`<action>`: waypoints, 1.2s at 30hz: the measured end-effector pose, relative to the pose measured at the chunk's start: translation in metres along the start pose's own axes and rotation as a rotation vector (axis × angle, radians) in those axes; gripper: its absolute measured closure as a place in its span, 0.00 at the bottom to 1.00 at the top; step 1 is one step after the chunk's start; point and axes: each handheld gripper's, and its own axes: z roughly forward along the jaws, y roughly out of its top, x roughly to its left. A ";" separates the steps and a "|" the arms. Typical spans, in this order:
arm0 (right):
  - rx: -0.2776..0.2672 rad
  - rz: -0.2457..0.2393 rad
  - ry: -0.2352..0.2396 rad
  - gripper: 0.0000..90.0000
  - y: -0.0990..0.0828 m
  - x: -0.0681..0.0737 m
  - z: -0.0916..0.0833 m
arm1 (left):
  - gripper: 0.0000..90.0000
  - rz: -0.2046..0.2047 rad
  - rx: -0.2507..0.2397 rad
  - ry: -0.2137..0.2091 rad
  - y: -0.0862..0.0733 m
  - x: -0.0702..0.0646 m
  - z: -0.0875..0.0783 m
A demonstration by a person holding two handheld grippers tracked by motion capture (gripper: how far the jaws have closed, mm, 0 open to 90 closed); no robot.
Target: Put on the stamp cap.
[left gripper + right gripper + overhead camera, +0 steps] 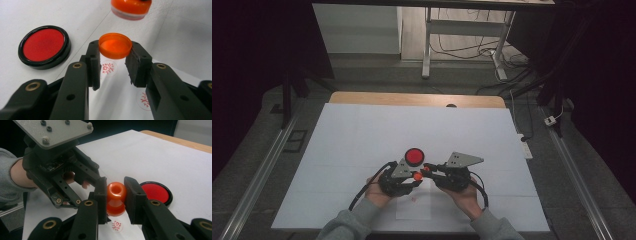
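1. The orange stamp (116,198) is a glossy, rounded plastic body with a dimpled knob end, pinched between the fingers of the right gripper (115,195) above the white sheet (362,145), just in front of the red ink pad (155,192).
2. Its orange cap (115,46), a shallow translucent disc, is pinched at its rim between the fingers of the left gripper (113,62), held off the sheet just beside the ink pad.
3. In the left gripper view the stamp hangs beyond the cap, near it but apart.
4. Round red seal prints (108,68) lie on the sheet under the cap; their characters are too small to read.
5. The ink pad is a flat round black dish with a matte red inside, lying on the sheet.
6. Around the ink pad the sheet is bare and smooth, with wide room to both sides and toward the far edge.
7. The wooden surface (362,97) shows as a strip past the sheet's far edge.
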 end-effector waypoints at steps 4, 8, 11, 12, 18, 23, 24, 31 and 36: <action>0.000 0.002 0.011 0.80 0.000 0.001 0.003 | 0.72 0.000 -0.005 0.001 0.000 0.000 -0.001; 0.003 -0.002 0.017 0.80 0.000 0.003 0.006 | 0.72 0.003 -0.006 0.001 0.001 0.000 -0.001; 0.005 -0.002 0.019 0.80 0.000 0.003 0.007 | 0.72 0.004 -0.006 0.001 0.001 -0.001 -0.001; 0.006 -0.003 0.019 0.80 0.000 0.003 0.008 | 0.72 0.005 -0.006 0.001 0.001 -0.001 -0.001; 0.006 -0.002 0.021 0.80 0.000 0.003 0.009 | 0.72 0.005 -0.007 0.000 0.001 -0.001 -0.001; 0.011 -0.001 0.023 0.80 0.000 0.004 0.011 | 0.72 0.005 -0.011 0.000 0.002 -0.002 -0.001; 0.012 -0.001 0.023 0.80 0.000 0.004 0.011 | 0.72 0.008 -0.009 -0.001 0.002 -0.002 -0.002; 0.015 -0.002 0.024 0.80 -0.001 0.004 0.011 | 0.72 0.010 -0.017 0.000 0.003 -0.003 -0.003; 0.018 -0.004 0.026 0.80 -0.001 0.003 0.012 | 0.72 0.014 -0.023 0.000 0.003 -0.003 -0.004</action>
